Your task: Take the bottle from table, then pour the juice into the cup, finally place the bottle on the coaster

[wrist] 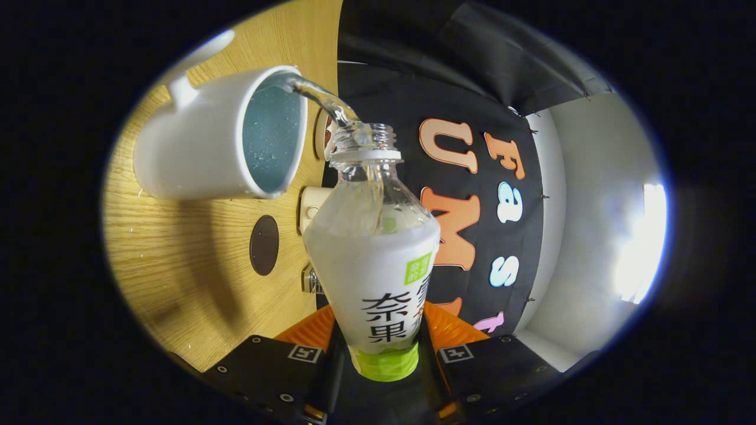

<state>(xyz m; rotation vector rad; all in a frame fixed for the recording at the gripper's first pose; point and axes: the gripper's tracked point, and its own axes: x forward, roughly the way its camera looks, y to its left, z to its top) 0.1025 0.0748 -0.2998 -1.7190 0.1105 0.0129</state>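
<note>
Gripper (378, 348) clamping uncapped white-labelled bottle (373, 277), clear stream entering cup (218, 136)

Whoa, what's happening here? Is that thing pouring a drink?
Yes. A hand-held gripper, carried by a person, has its two fingers clamped on either side of a plastic bottle. The bottle is tipped, with no cap on, and a thin stream of clear liquid runs from its mouth into a white mug on the wooden table. Liquid is already in the mug. A dark round coaster lies on the table near the mug, with nothing on it yet.
</note>
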